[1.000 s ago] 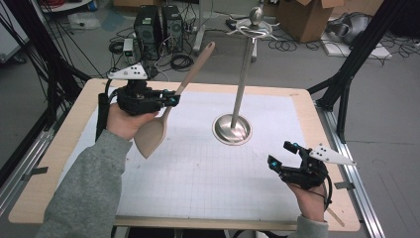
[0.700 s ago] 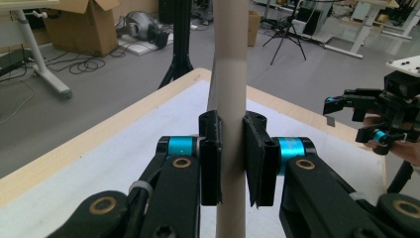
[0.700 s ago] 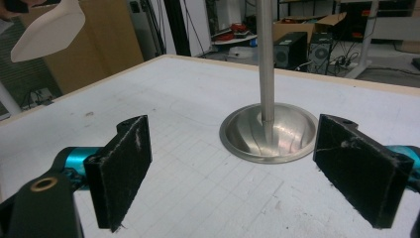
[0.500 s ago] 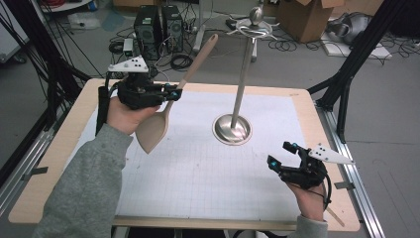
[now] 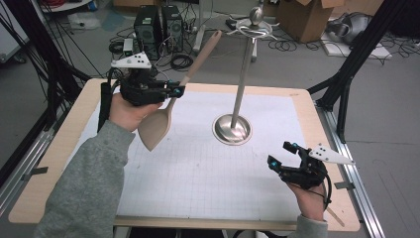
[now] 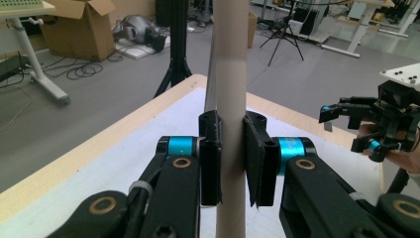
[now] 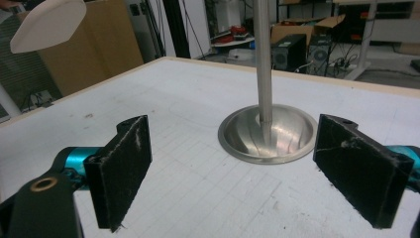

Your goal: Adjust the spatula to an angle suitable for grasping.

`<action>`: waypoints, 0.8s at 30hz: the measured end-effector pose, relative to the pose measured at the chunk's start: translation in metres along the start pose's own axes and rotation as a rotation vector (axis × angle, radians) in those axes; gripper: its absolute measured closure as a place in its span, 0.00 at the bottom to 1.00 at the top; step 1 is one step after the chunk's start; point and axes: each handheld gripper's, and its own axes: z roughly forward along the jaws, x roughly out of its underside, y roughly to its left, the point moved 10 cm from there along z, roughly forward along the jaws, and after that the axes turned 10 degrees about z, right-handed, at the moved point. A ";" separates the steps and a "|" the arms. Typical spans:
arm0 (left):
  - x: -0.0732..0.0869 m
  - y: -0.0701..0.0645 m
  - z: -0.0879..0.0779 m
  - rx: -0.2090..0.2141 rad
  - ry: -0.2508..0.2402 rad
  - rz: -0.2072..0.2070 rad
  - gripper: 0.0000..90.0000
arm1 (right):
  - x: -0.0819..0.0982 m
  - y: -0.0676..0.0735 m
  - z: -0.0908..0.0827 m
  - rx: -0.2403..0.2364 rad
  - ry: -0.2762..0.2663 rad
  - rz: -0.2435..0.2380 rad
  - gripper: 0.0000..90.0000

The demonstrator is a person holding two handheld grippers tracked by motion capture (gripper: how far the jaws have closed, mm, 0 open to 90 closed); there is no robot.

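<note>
Your left gripper [image 5: 174, 91] pinches a wooden spatula [image 5: 163, 116] by its handle, raised over the bench's [image 5: 59, 148] far left. Your right gripper [image 5: 282, 158] rests spread, near right. Next, likely hang it on the metal stand's [image 5: 233, 129] hooks.

The left tool [image 6: 232, 158] has its two black jaws pressed against a pale wooden handle [image 6: 232, 74], which stands upright between them and runs out of the picture at top and bottom. A thin grey pole [image 6: 211, 69] shows just behind the handle, along its left side. Below lies the worktop [image 6: 99, 148], its light wooden edge running back to a far corner, with a white sheet [image 6: 124, 144] over it. At the right edge a hand holds the right tool [image 6: 341, 111], its jaws apart. Beyond the worktop are a cardboard box [image 6: 81, 22] and cables on the grey floor [image 6: 114, 79].
</note>
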 end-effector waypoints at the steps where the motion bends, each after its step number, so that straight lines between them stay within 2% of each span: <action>1: -0.001 0.000 0.000 -0.002 0.001 0.000 0.87 | 0.000 0.001 -0.001 -0.005 -0.003 0.000 0.16; 12: -0.006 -0.002 0.007 0.003 0.012 0.017 0.87 | 0.000 0.000 -0.002 -0.010 -0.006 0.004 0.16; 24: -0.005 0.000 0.014 0.005 0.015 0.009 0.87 | -0.001 0.001 -0.003 -0.018 -0.013 -0.009 0.16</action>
